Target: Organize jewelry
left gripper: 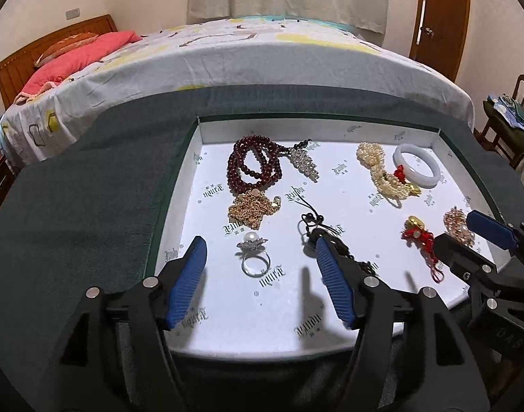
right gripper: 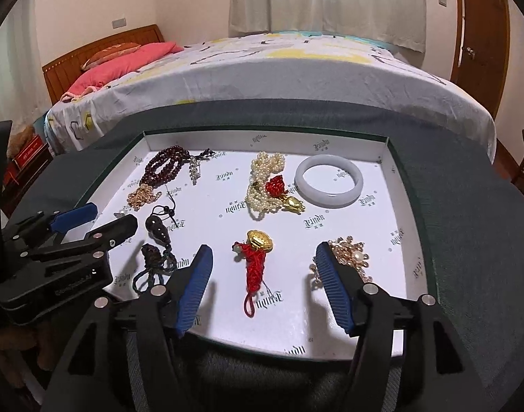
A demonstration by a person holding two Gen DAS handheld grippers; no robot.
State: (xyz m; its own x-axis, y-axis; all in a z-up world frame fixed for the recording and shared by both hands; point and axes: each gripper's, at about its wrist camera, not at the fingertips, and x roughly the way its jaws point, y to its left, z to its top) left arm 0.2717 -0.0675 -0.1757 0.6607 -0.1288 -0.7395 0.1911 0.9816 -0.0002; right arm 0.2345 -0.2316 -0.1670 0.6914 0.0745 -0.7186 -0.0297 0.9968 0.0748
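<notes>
Here, jewelry is seen spread in a shallow white tray (left gripper: 207, 130) on green cloth. The left gripper (left gripper: 260, 250) is held with jaws apart, a pearl ring (left gripper: 254, 255) lying between them, untouched. The right gripper (right gripper: 263, 257) is likewise spread, nothing gripped, around a red knotted charm (right gripper: 253, 261) on the tray floor.

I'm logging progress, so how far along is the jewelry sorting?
Done: the pieces lie spread apart in the white tray, including the bangle and dark red beads. In hand: nothing; the left hand-held gripper stands open around the pearl ring, the right hand-held gripper open around the red knotted charm. Left: unclear.
</notes>
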